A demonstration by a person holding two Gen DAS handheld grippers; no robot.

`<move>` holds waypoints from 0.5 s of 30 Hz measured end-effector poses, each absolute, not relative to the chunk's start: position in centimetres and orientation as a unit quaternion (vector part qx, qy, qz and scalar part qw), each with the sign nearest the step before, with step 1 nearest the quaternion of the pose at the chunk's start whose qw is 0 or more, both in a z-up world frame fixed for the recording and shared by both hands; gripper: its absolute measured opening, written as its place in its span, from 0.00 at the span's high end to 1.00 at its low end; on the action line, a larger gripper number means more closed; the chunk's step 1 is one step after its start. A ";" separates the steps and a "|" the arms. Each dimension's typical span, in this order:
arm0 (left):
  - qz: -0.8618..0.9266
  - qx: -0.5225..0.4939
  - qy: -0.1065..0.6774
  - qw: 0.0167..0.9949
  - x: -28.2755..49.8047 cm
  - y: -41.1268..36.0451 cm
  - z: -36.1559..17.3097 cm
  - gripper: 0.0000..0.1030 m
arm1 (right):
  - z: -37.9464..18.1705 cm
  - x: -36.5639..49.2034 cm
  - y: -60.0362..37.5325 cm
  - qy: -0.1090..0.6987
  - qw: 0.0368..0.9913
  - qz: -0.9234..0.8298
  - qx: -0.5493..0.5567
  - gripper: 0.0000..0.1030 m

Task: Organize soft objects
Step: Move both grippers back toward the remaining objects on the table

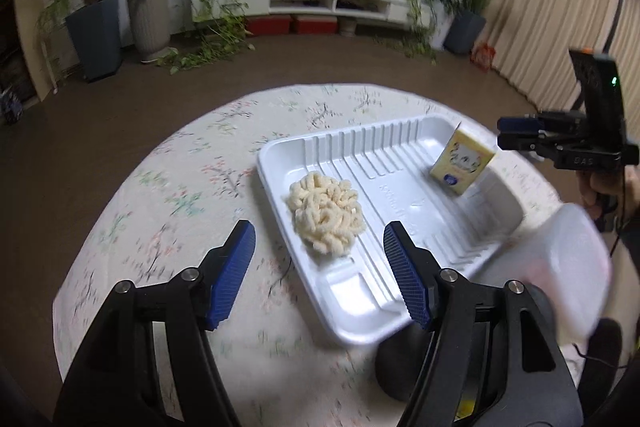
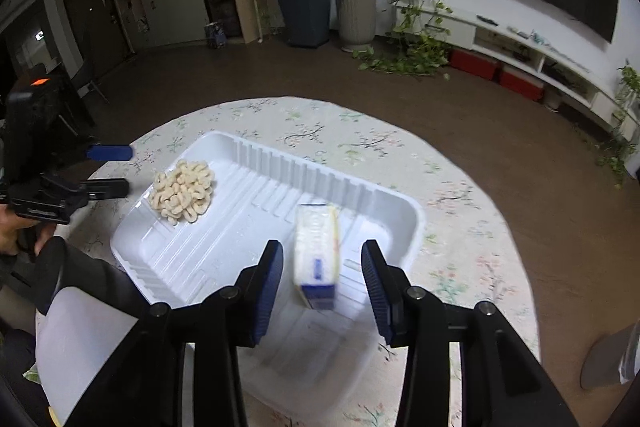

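Note:
A white ridged tray (image 1: 400,315) (image 2: 224,143) lies on the round floral table. A cream fluffy soft ball (image 1: 326,213) (image 2: 182,191) rests in it. A yellow tissue pack (image 1: 462,161) (image 2: 317,254) is tilted and blurred in the tray's other end, just below my open right gripper (image 2: 322,287), touching neither finger. My left gripper (image 1: 318,271) is open and empty, above the tray's near edge just short of the ball. The right gripper also shows in the left view (image 1: 520,135).
The floral tablecloth (image 1: 168,195) (image 2: 460,195) covers the round table. A white lid or container (image 1: 568,263) (image 2: 84,339) lies at the table's near edge. A dark rounded object (image 1: 400,367) sits under my left gripper. Plants and a TV shelf stand beyond the table.

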State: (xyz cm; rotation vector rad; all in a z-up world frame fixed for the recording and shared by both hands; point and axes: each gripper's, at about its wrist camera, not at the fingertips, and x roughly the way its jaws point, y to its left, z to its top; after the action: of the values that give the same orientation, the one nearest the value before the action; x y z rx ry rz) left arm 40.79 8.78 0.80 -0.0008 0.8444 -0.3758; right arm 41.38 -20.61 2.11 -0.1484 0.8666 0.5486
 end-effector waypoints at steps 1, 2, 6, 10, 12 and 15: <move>-0.180 -0.010 0.402 0.898 39.8 9.3 1.2 0.36 | 2.4 40.9 -20.9 0.410 0.871 0.263 -0.064 0.57; -0.179 -0.016 0.399 0.899 38.8 9.7 1.4 0.35 | 2.9 40.2 -21.4 0.405 0.874 0.263 -0.058 0.57; -0.170 -0.031 0.388 0.905 33.8 11.0 2.3 0.32 | 3.7 37.2 -23.1 0.394 0.881 0.259 -0.039 0.57; -0.167 -0.037 0.372 0.912 28.2 11.2 2.9 0.26 | 4.3 33.0 -25.3 0.381 0.889 0.254 -0.011 0.55; -0.163 -0.036 0.368 0.915 25.2 10.9 3.0 0.26 | 4.3 30.6 -25.9 0.377 0.892 0.251 -0.003 0.51; -0.163 -0.046 0.366 0.915 21.1 10.4 2.6 0.26 | 4.1 26.2 -26.7 0.373 0.893 0.251 0.018 0.45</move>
State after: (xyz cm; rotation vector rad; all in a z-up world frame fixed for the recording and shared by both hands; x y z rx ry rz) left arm 21.10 10.40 2.62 -0.0946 0.7534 -0.3347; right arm 26.16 -26.70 4.07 0.0374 0.7729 0.5202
